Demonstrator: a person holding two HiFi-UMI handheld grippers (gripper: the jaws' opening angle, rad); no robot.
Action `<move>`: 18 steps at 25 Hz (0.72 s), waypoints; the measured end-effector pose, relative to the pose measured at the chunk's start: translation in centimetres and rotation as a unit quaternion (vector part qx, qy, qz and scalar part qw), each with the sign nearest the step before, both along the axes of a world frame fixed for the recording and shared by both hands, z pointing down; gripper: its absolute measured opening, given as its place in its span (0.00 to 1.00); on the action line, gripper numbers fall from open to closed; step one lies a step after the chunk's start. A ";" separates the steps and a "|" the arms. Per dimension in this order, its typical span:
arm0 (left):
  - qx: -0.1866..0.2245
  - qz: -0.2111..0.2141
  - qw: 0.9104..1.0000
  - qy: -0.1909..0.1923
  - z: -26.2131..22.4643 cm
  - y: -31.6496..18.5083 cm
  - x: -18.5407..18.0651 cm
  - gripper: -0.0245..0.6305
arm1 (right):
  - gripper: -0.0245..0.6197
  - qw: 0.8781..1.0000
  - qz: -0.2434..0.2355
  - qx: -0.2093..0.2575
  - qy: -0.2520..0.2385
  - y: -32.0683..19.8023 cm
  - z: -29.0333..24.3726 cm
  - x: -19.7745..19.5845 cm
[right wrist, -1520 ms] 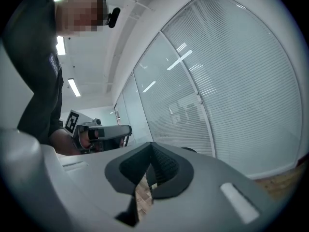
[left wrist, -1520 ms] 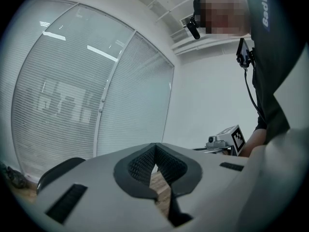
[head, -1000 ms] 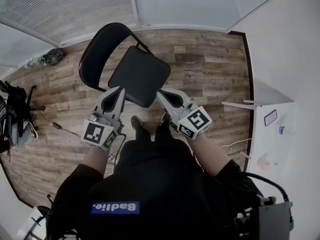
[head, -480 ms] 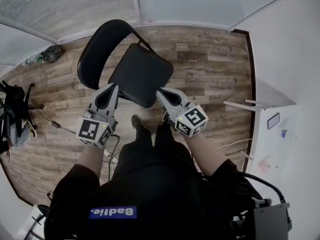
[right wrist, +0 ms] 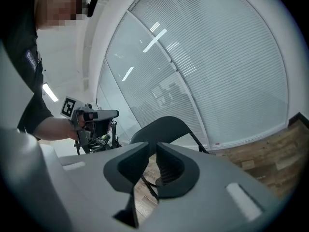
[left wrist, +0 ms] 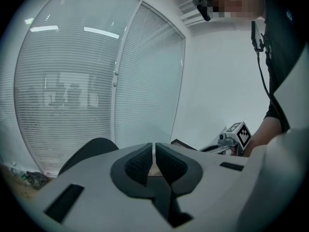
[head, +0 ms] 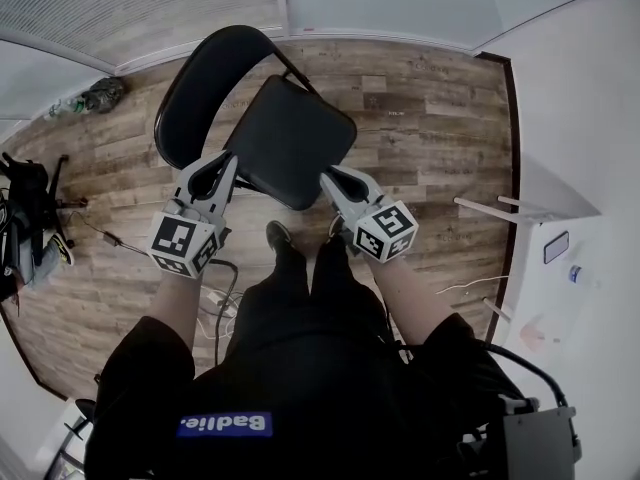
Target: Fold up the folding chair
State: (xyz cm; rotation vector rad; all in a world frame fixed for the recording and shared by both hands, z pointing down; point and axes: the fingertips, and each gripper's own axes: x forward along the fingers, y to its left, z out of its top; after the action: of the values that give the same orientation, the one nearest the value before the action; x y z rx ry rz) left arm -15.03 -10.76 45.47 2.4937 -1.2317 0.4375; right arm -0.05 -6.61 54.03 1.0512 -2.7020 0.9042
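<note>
Floorboards point(head: 420, 118) carry the folding chair point(head: 290, 143), unfolded with its seat level. Left gripper point(head: 232, 160) is by the seat's near left edge, jaws together and empty. Right gripper point(head: 328, 175) is by the near right corner, its jaws just opening to a narrow gap with nothing between.

The wooden floor point(head: 420, 138) bears the open folding chair point(head: 290, 138), the person's shoe point(head: 279, 236), loose cables point(head: 222, 293), a dark bundle point(head: 100, 95) by the window point(head: 150, 8) and a black stand point(head: 35, 193).

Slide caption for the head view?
Left gripper and right gripper flank the front of an unfolded black folding chair on a wood floor.
</note>
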 end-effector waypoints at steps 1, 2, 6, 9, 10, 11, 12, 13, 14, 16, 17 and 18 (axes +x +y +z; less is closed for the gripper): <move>-0.003 0.000 1.000 -0.006 0.6 -0.3 -0.3 0.05 | 0.08 1.000 0.002 -0.004 0.001 -0.2 0.7 0.1; -0.006 0.000 1.000 -0.012 1.2 -0.6 -0.6 0.05 | 0.08 1.000 0.004 -0.009 0.002 -0.3 1.4 0.1; -0.021 -0.006 0.999 -0.040 3.9 -1.7 -2.2 0.05 | 0.11 0.999 0.014 -0.032 0.005 -1.0 4.6 0.4; -0.029 -0.010 0.997 -0.068 6.0 -2.8 -3.9 0.05 | 0.14 0.998 0.024 -0.055 0.005 -1.4 7.4 0.5; -0.033 -0.012 0.996 -0.077 6.6 -3.1 -4.5 0.05 | 0.14 0.998 0.027 -0.063 0.005 -1.5 8.3 0.6; -0.036 -0.013 0.996 -0.084 7.2 -3.5 -4.9 0.05 | 0.15 0.997 0.031 -0.072 0.005 -1.5 9.3 0.8; -0.038 -0.015 0.995 -0.090 7.8 -3.8 -5.3 0.08 | 0.15 0.996 0.035 -0.080 0.006 -1.5 10.2 1.1; -0.039 -0.015 0.994 -0.096 8.2 -4.2 -5.6 0.11 | 0.16 0.995 0.039 -0.088 0.007 -1.6 11.0 1.5; -0.040 -0.015 0.994 -0.103 8.7 -4.5 -5.9 0.14 | 0.17 0.995 0.043 -0.095 0.010 -1.6 11.9 1.8; -0.040 -0.013 0.992 -0.117 9.5 -5.1 -6.6 0.17 | 0.19 0.993 0.050 -0.108 0.016 -1.8 13.6 2.4; -0.041 -0.010 0.991 -0.124 9.9 -5.3 -6.9 0.18 | 0.19 0.992 0.055 -0.115 0.019 -2.0 14.5 2.7; -0.042 -0.007 0.991 -0.131 10.3 -5.6 -7.2 0.19 | 0.20 0.990 0.061 -0.122 0.022 -2.2 15.4 3.0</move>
State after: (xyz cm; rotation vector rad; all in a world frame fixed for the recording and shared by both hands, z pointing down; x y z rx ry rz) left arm -22.22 -16.34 55.77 2.4117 -1.2946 0.8165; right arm 2.95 -8.79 69.43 1.1765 -2.4352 1.1818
